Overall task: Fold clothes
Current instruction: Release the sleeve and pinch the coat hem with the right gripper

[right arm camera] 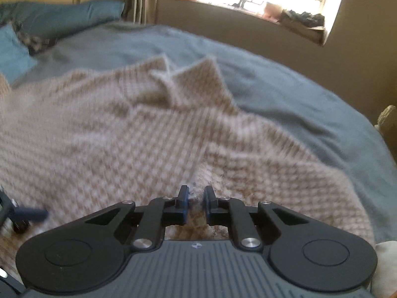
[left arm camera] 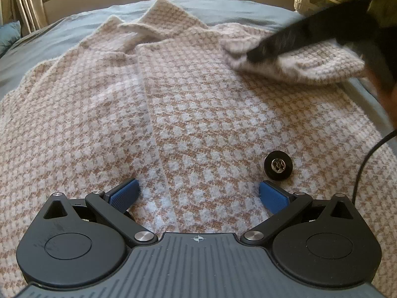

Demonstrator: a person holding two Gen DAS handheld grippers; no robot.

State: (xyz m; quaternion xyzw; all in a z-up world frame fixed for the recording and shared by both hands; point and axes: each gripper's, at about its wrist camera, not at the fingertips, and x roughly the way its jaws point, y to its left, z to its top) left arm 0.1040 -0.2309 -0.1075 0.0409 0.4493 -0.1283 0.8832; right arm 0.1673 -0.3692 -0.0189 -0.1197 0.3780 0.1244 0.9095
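Note:
A beige-and-white checked knit cardigan point(left arm camera: 198, 114) lies spread on the bed, collar point(left arm camera: 161, 22) at the far end. My left gripper point(left arm camera: 198, 193) stands open low over its front panel, blue pads wide apart and nothing between them. A black button point(left arm camera: 278, 166) sits just beyond the right pad. My right gripper point(left arm camera: 258, 52), blurred, reaches in from the upper right onto the folded sleeve point(left arm camera: 310, 64). In the right wrist view the right gripper point(right arm camera: 196, 196) has its jaws nearly together, pinching a fold of the cardigan point(right arm camera: 111, 136). A left gripper finger point(right arm camera: 29, 214) shows at the left edge.
A blue-grey bed sheet point(right arm camera: 285, 94) surrounds the cardigan. Teal pillows point(right arm camera: 62, 17) lie at the far left, below a curtain point(left arm camera: 27, 0). A cluttered window sill point(right arm camera: 292, 17) runs behind the bed. A black cable point(left arm camera: 367, 159) hangs at the right, and a cream ornament point(left arm camera: 304, 1) stands at the far right.

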